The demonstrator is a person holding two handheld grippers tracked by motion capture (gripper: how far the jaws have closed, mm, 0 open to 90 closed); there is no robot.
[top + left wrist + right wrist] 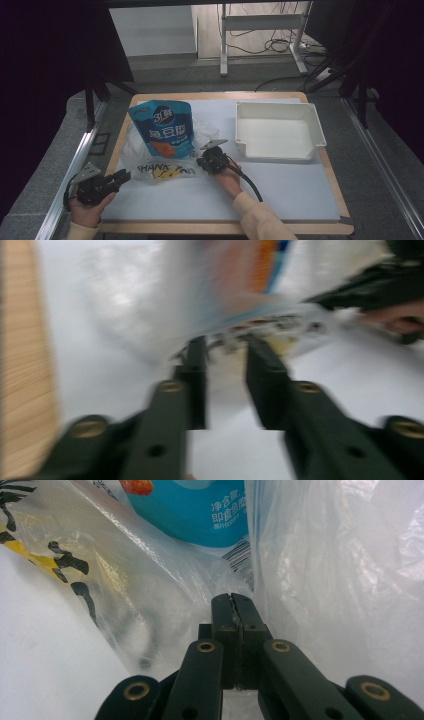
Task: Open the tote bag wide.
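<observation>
worktop (280,195): white mat on a wooden board; the work sits on its left half, a white tray (314,120) stands well apart at the right rear.
plastic bag (150,167): clear, printed with black letters and a yellow patch, lying flat with its mouth towards the person; its long axis runs away from the person.
blue pouch (165,127): lies partly inside the bag, its top end pointing to the far edge, its bottom end nearest the bag's mouth.
right hand-held gripper (211,162): at the right side of the bag's mouth, jaws pressed together on a fold of the bag film, as the right gripper view (233,605) shows; the pouch lies just ahead of it and to its left.
left hand-held gripper (122,176): off the near left corner of the bag, jaws parted a little with nothing between them; the bag's left edge lies ahead and to its right, near but apart.
nearer hand: the right already pinches the bag; my judgement is that the left has to reach the opposite lip so the mouth can be spread around the pouch.
</observation>
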